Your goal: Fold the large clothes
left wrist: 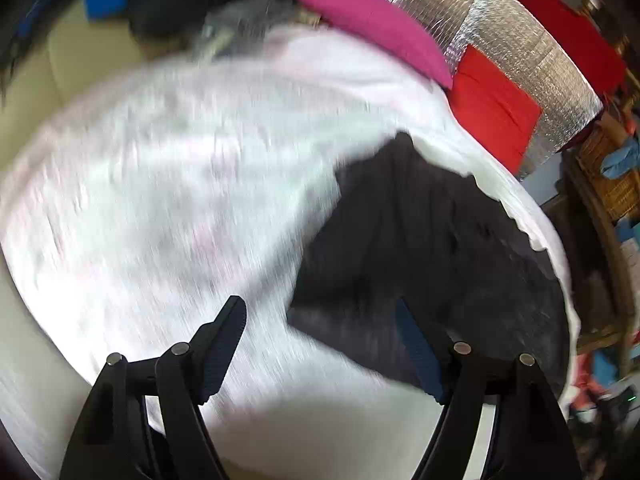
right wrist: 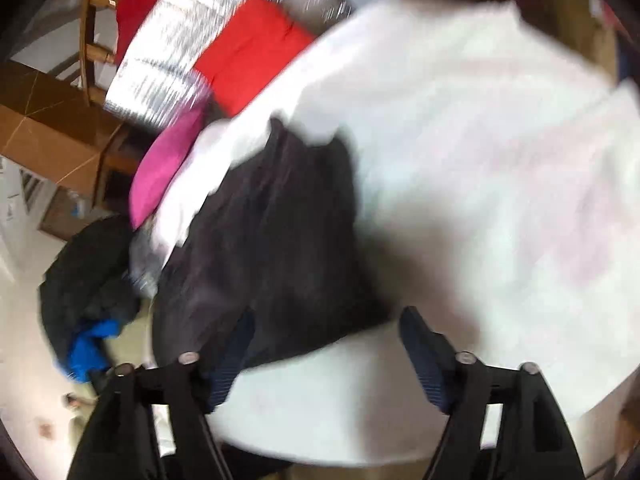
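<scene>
Dark garment (left wrist: 420, 248) on white sheet (left wrist: 160, 184) | left tool (left wrist: 320, 312) wide, empty | right tool (right wrist: 328, 320) wide, empty

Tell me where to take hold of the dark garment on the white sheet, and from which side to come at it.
Likely best at its near hem corners. The dark garment lies flat on the white sheet, its near edge just ahead of the open right gripper and the open left gripper. Come from the near side, sliding one finger under the edge; the middle lies flat and offers no free edge.
</scene>
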`<state>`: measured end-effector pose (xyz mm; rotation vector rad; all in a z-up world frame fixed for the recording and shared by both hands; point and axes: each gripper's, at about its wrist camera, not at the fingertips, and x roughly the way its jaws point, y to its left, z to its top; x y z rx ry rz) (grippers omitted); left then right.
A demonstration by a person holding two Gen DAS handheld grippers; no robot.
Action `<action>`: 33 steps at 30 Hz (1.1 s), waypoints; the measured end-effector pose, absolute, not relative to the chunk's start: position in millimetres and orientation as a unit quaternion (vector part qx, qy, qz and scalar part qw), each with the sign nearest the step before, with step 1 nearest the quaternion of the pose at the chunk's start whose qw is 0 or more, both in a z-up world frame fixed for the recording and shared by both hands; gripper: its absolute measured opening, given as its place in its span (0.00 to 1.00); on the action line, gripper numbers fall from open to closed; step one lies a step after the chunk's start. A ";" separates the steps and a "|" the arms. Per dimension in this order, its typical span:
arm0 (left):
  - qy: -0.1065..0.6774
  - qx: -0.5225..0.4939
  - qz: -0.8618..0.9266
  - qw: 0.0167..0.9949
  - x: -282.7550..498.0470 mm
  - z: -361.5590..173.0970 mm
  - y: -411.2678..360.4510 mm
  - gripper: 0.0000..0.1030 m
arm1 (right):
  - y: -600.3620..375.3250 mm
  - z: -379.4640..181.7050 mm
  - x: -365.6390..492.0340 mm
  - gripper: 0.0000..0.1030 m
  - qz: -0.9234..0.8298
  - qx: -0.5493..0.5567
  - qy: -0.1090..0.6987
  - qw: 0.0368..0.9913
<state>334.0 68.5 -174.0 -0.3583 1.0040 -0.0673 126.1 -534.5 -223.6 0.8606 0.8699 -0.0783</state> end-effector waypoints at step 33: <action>0.525 -0.127 -0.236 0.808 420.5 -238.6 -4.1 0.49 | -477.7 -268.5 300.0 0.53 0.061 0.364 0.463 0.806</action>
